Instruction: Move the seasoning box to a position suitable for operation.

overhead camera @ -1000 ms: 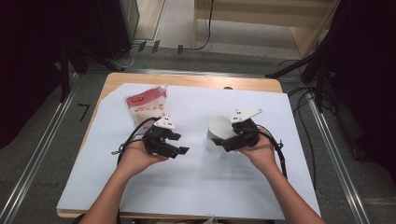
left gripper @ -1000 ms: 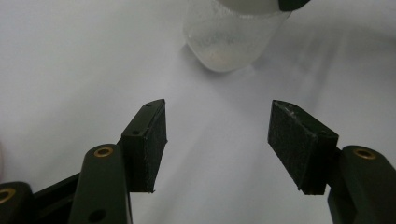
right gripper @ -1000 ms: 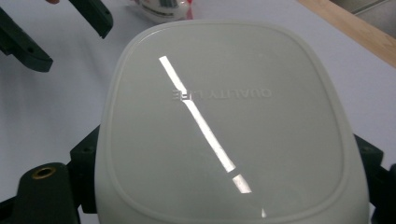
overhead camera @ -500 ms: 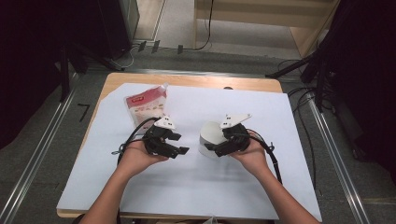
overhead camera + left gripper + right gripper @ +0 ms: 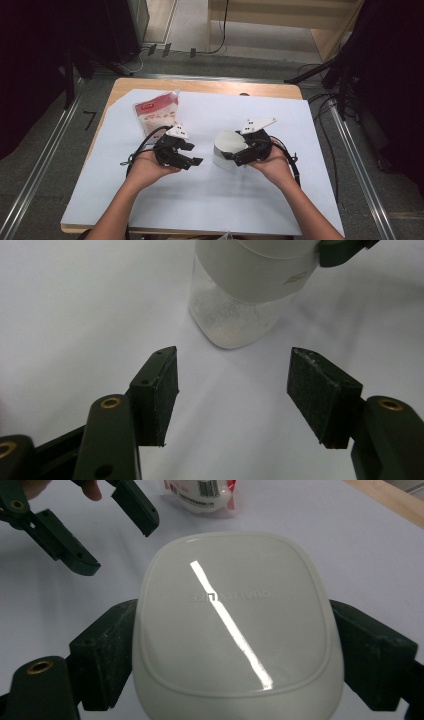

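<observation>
A clear jar (image 5: 221,156) (image 5: 235,320) with a white rounded-square lid (image 5: 229,141) (image 5: 235,615) stands on the white sheet at the middle of the table. My right gripper (image 5: 238,155) (image 5: 235,652) is shut on the lid, one jaw pressed against each side. To the left of the jar, my left gripper (image 5: 194,154) (image 5: 232,390) points at it from a short way off, open, with only bare sheet between its pads. In the right gripper view the left gripper (image 5: 112,532) lies beyond the lid at the upper left.
A red and white pouch (image 5: 155,114) (image 5: 202,492) lies at the back left of the white sheet (image 5: 210,200). The wooden table's edge (image 5: 210,86) runs along the back. Cables trail from both grippers, and metal rails flank the table.
The right gripper and the jar have shifted slightly left, toward the left gripper. The left gripper has stayed where it was, still open.
</observation>
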Tool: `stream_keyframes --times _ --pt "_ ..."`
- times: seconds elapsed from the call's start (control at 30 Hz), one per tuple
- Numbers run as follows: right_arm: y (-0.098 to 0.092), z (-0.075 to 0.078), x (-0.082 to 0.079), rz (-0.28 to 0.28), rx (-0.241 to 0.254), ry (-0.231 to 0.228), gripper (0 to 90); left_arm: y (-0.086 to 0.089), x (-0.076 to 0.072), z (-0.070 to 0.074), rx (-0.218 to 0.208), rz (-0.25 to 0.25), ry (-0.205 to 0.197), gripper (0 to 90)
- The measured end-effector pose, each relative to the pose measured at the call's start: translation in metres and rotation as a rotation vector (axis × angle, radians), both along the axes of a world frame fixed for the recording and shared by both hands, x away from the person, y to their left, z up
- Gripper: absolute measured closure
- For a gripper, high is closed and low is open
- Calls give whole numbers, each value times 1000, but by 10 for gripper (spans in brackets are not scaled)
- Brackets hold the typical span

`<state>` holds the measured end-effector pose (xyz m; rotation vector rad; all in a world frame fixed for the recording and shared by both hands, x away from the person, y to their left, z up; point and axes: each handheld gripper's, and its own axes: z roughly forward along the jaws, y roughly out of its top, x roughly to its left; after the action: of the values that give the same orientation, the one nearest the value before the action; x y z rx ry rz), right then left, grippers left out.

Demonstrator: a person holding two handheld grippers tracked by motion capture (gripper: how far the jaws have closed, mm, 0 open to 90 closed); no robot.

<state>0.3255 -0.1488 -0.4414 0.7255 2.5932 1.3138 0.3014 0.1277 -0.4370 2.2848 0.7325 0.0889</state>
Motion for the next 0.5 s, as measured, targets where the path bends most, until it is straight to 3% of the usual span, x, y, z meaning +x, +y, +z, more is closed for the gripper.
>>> stream_keyframes --times 0.2,0.37,0.5 --pt "-7 14 -5 -13 13 -3 136 0 0 1 -7 6 3 381" --pt "-19 29 -14 -8 43 0 186 3 2 2 -17 -1 40 404" --pt "-27 35 -23 -20 43 -18 203 3 3 7 -25 -9 26 436"
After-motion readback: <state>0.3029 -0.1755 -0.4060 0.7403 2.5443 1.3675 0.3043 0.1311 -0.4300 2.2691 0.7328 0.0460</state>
